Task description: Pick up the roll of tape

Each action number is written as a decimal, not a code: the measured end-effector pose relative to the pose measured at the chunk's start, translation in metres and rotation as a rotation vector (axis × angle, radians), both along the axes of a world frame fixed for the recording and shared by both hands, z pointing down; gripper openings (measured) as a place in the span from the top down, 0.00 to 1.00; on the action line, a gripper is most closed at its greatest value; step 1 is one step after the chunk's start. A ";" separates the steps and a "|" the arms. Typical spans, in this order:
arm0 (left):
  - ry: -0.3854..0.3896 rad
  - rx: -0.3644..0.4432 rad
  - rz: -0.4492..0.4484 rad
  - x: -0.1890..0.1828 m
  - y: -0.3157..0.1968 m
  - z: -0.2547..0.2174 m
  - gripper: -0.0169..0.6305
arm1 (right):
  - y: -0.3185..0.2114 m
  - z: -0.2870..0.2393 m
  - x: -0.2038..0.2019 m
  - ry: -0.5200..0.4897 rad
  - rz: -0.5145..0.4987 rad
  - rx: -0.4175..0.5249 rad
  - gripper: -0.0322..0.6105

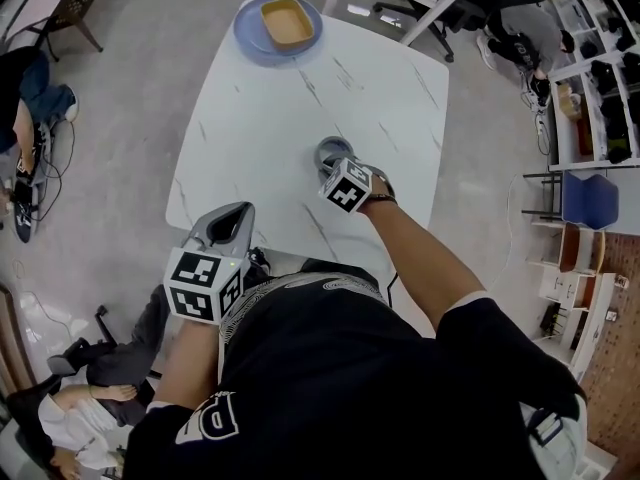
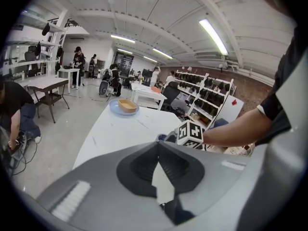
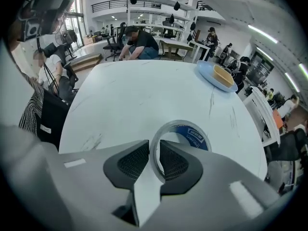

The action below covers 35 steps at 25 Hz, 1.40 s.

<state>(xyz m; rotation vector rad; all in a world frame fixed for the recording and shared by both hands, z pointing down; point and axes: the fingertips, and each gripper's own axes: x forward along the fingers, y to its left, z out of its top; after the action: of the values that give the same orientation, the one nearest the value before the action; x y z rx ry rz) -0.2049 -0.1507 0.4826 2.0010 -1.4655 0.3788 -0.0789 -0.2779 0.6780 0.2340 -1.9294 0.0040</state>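
The roll of tape [image 1: 333, 150], a grey ring with a blue inner label, is on the white marble table [image 1: 290, 118] near its right front part. My right gripper [image 1: 336, 165] reaches over it. In the right gripper view the jaws straddle the near wall of the roll of tape [image 3: 187, 134], one inside the ring and one outside, and the right gripper [image 3: 155, 159] is shut on that wall. I cannot tell whether the roll is off the table. My left gripper [image 1: 238, 214] hovers by the table's front edge, shut and holding nothing; its jaw tips meet in the left gripper [image 2: 156, 147] view.
A blue plate [image 1: 250, 30] carrying a tan bowl [image 1: 285, 22] sits at the table's far edge. People sit or stand around the room; one is on the floor at lower left [image 1: 70, 408]. Shelves [image 1: 600, 78] stand to the right.
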 end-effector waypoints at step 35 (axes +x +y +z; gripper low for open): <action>-0.025 0.092 0.112 0.021 -0.028 -0.021 0.88 | 0.024 -0.096 0.001 -0.295 0.161 -0.024 0.88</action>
<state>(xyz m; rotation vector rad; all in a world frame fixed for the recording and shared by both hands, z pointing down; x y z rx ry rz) -0.1840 -0.1783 0.4620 2.1651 -1.4129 0.3906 -0.0781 -0.2540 0.5823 0.3896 -2.1972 0.1770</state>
